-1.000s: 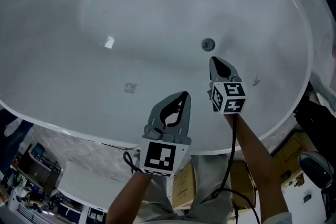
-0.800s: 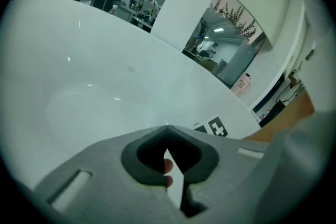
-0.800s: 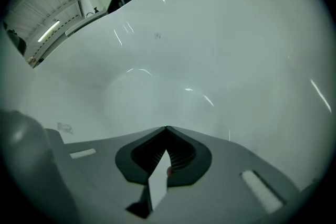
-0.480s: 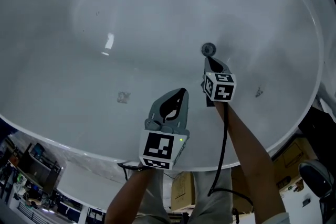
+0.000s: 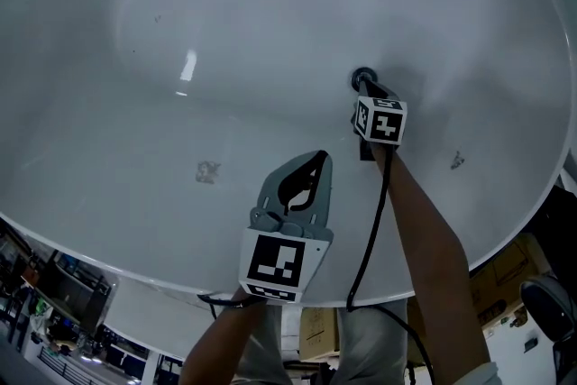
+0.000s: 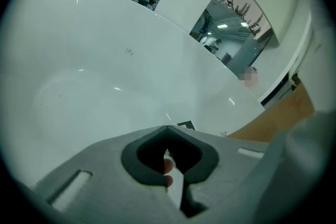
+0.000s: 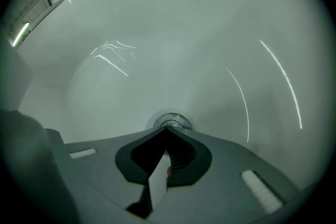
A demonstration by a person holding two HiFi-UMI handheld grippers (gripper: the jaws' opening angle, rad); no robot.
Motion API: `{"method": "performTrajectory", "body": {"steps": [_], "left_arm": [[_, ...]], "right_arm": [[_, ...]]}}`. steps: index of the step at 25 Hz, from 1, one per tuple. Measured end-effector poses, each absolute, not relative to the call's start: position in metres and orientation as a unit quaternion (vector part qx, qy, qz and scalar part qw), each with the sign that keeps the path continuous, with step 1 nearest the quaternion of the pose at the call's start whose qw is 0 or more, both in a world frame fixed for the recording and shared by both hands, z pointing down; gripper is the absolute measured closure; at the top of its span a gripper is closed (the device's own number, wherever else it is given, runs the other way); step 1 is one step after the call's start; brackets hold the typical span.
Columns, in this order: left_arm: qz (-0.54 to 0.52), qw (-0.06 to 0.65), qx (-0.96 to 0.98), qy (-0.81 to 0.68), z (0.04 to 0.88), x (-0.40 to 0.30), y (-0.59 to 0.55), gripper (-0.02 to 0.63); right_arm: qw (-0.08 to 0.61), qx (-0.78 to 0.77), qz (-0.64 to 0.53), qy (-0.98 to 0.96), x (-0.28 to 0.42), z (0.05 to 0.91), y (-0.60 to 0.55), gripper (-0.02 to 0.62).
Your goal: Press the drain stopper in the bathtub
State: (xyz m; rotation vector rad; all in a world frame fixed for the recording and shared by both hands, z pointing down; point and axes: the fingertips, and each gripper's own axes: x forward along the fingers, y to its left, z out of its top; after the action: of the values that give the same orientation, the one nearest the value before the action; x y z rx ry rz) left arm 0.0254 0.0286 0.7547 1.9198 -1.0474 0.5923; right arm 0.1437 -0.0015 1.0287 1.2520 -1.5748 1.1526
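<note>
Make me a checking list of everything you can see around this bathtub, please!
Surface: glossy white bathtub; small dark mark on its floor.
Job's things: round metal drain stopper at the tub's bottom.
Clutter: nothing seen.
Grippers: right gripper shut, tips at the stopper; contact cannot be told. Left gripper shut, empty, over the near side.
Cables: black cable runs along the right arm.
Surroundings: brown cardboard box below the rim.

Cardboard boxes (image 5: 498, 284) lower right; cluttered desks (image 5: 56, 295) lower left; dim light.
</note>
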Motion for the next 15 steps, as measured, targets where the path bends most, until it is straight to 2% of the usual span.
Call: {"method": "performTrajectory", "body": {"steps": [8,15], "left_arm": [[0.238,0.42,0.766,-0.424,0.753,0.023,0.026,0.607],[0.252,0.426,0.761,-0.419,0.76,0.025,0.03,0.607]], "right_arm": [[0.406,0.504,0.469,-0.601,0.141,1.043,-0.003,0.592],[0.378,0.532,0.491,-0.576,0.144,1.049,-0.004,0.591]]}}
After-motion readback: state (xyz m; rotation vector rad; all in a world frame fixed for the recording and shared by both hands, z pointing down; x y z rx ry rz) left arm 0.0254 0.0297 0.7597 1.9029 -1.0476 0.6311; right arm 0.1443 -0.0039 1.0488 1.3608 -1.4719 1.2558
